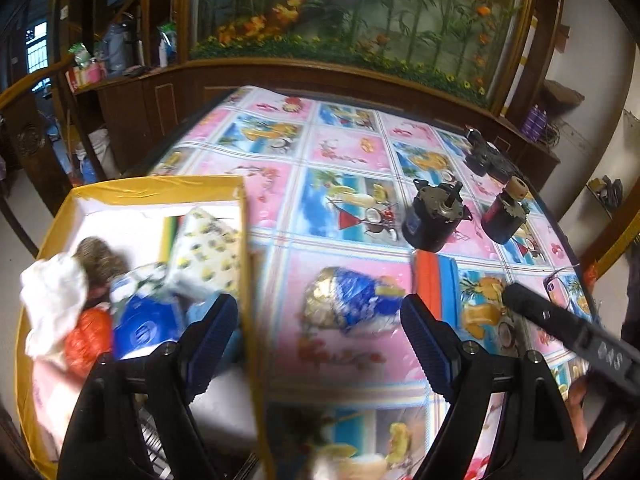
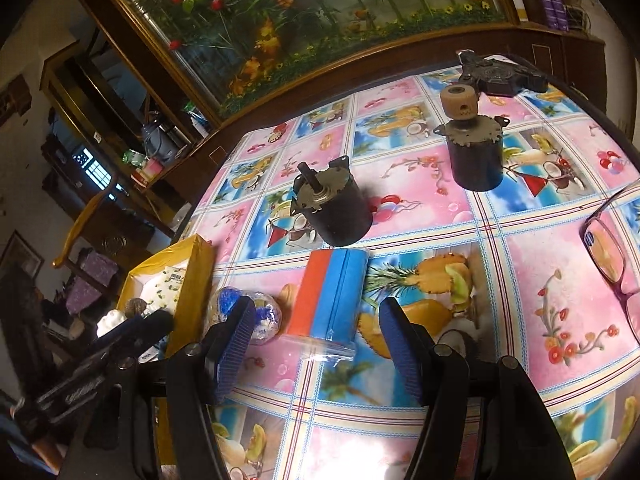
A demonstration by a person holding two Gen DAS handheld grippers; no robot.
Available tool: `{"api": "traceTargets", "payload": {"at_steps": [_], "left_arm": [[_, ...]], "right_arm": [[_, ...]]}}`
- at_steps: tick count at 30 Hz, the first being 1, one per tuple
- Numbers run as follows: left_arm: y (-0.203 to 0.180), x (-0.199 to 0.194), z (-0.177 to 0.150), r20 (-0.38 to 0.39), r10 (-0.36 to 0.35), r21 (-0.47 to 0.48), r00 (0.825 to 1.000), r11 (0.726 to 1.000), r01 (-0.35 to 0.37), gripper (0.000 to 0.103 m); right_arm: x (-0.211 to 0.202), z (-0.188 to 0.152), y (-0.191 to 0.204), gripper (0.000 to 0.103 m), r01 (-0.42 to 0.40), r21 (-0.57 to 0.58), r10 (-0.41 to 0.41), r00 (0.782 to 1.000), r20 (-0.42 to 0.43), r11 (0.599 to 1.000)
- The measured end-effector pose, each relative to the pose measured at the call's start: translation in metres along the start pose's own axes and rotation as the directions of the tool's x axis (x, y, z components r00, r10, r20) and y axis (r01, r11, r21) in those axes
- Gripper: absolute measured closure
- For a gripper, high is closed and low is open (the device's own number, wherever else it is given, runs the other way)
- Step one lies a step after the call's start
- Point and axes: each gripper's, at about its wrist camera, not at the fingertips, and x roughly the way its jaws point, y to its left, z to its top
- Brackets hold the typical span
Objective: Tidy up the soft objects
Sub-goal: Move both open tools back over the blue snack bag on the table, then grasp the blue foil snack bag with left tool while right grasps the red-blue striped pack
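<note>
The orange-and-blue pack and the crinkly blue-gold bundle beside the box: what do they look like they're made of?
The orange-and-blue pack looks like stacked sponge or foam cloths with a matte face, sealed in a clear glossy plastic sleeve that glints at its near end. The blue-gold bundle seems to be thin shiny film, possibly metallized, judging by its creases and highlights; what it wraps is blurred. Both lie on the glossy printed tablecloth.

Soft items fill yellow box (image 1: pixel 240 216) – blue-gold bag (image 1: pixel 352 300) lies outside
</note>
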Motion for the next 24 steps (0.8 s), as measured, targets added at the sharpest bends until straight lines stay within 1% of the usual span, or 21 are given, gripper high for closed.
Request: {"api": "traceTargets", "payload": {"at_steps": [2, 5, 7, 9, 11, 13, 15, 16, 17, 18, 19, 20, 22, 23, 24], "left_arm": [[-0.007, 0.018, 0.014, -0.038, -0.006, -0.002, 0.999, 1.0, 0.006, 0.02], [-0.015, 0.049, 0.032, -0.102, 0.012, -0.011, 0.995, 1.0, -0.014, 0.02], [-0.016, 0.069, 0.035, -0.145, 0.045, -0.021, 0.988, 0.999, -0.049, 0.02], [-0.014, 0.085, 0.032, -0.198, 0.042, -0.042, 0.979, 0.998, -0.051, 0.02], [-0.012, 0.091, 0.021, -0.241, -0.001, -0.064, 0.971, 0.998, -0.015, 0.02], [-0.014, 0.085, 0.008, -0.258, -0.04, -0.073, 0.965, 0.997, 0.021, 0.02], [-0.019, 0.069, -0.009, -0.266, -0.109, -0.071, 0.958, 0.993, 0.093, 0.02], [-0.024, 0.059, -0.018, -0.263, -0.136, -0.051, 0.955, 0.991, 0.127, 0.02], [-0.029, 0.051, -0.027, -0.27, -0.177, -0.036, 0.946, 0.984, 0.174, 0.02], [-0.032, 0.043, -0.036, -0.275, -0.229, -0.027, 0.934, 0.973, 0.231, 0.02], [-0.036, 0.035, -0.045, -0.274, -0.266, -0.02, 0.924, 0.962, 0.271, 0.02], [-0.038, 0.031, -0.05, -0.265, -0.252, -0.01, 0.931, 0.966, 0.258, 0.02], [-0.039, 0.026, -0.054, -0.208, -0.166, 0.006, 0.964, 0.985, 0.171, 0.02], [-0.041, 0.024, -0.054, -0.178, -0.125, 0.027, 0.976, 0.991, 0.131, 0.02], [-0.043, 0.025, -0.051, -0.164, -0.089, 0.051, 0.982, 0.994, 0.099, 0.02]], "right_arm": [[-0.002, 0.001, 0.0, 0.034, -0.005, 0.002, 0.005, 1.0, 0.005, 1.0], [-0.004, 0.001, -0.001, 0.034, -0.011, 0.008, 0.011, 1.0, 0.009, 1.0], [-0.005, 0.001, -0.002, 0.034, -0.016, 0.011, 0.016, 1.0, 0.01, 1.0], [-0.006, 0.002, -0.003, 0.034, -0.019, 0.012, 0.019, 1.0, 0.012, 1.0], [-0.008, 0.002, -0.003, 0.034, -0.022, 0.013, 0.022, 1.0, 0.016, 1.0], [-0.01, 0.002, -0.003, 0.034, -0.027, 0.011, 0.027, 0.999, 0.02, 1.0], [-0.011, 0.002, -0.002, 0.034, -0.03, 0.011, 0.03, 0.999, 0.024, 0.999], [-0.012, 0.002, -0.002, 0.034, -0.033, 0.01, 0.032, 0.999, 0.026, 0.999], [-0.012, 0.003, -0.002, 0.034, -0.032, 0.009, 0.032, 0.999, 0.028, 0.999], [-0.012, 0.003, -0.002, 0.034, -0.029, 0.011, 0.029, 0.999, 0.031, 1.0], [-0.013, 0.003, -0.002, 0.034, -0.028, 0.013, 0.028, 0.999, 0.032, 1.0], [-0.012, 0.003, -0.003, 0.034, -0.03, 0.014, 0.029, 0.999, 0.034, 0.999], [-0.012, 0.002, -0.003, 0.034, -0.02, 0.016, 0.02, 0.999, 0.035, 1.0], [-0.012, 0.002, -0.004, 0.034, -0.016, 0.02, 0.015, 0.999, 0.034, 1.0], [-0.011, 0.002, -0.005, 0.034, -0.016, 0.023, 0.015, 0.999, 0.032, 1.0]]}}
